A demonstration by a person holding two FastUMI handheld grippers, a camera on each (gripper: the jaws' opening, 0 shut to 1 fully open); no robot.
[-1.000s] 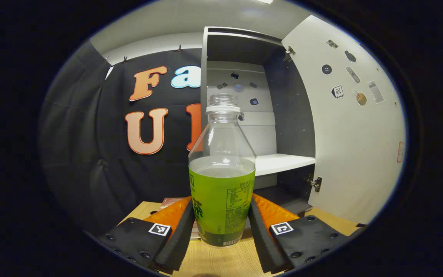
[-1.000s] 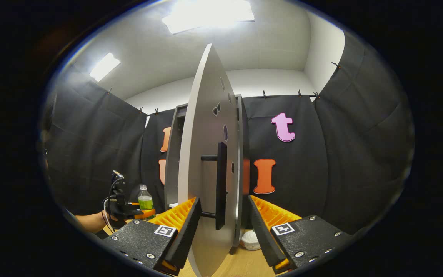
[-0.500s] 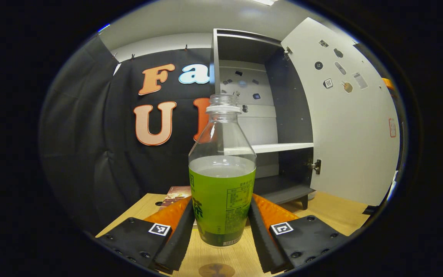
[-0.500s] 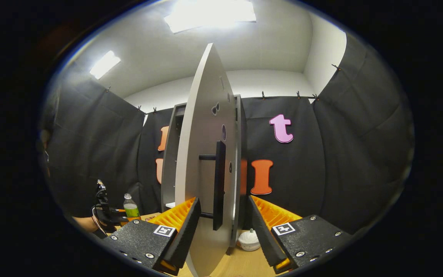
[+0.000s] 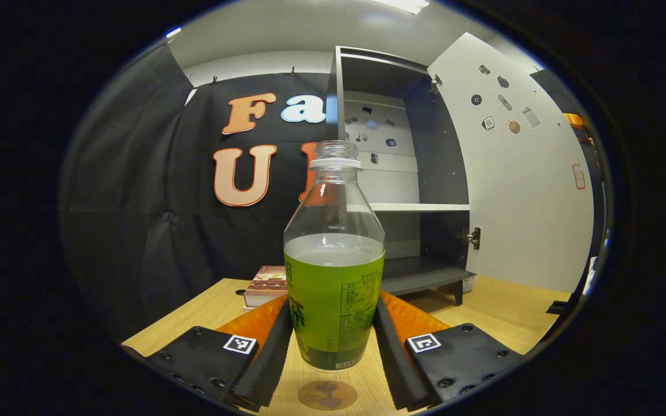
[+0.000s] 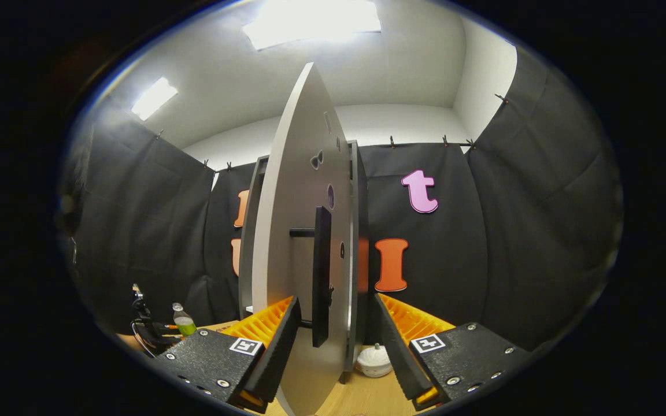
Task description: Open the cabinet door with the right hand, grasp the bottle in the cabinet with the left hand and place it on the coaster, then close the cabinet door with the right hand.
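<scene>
- Over the tabletop's near edge, I see my left gripper (image 5: 333, 352) clamping the bottle (image 5: 333, 289) above the coaster (image 5: 327, 395).
- I'd lower it straight, centred, then release.
- Right gripper (image 6: 333, 346) gapes wide astride the open door's (image 6: 301, 231) handle (image 6: 321, 276).

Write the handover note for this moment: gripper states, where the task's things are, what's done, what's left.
Left gripper: shut on the bottle, held upright above the table; the coaster lies on the wood just below and in front of it.
Right gripper: open, its fingers either side of the open cabinet door at the handle, not clamped.
Done: door opened, bottle taken out of the cabinet.
Left: set the bottle on the coaster, release, then close the door with the right gripper.
</scene>
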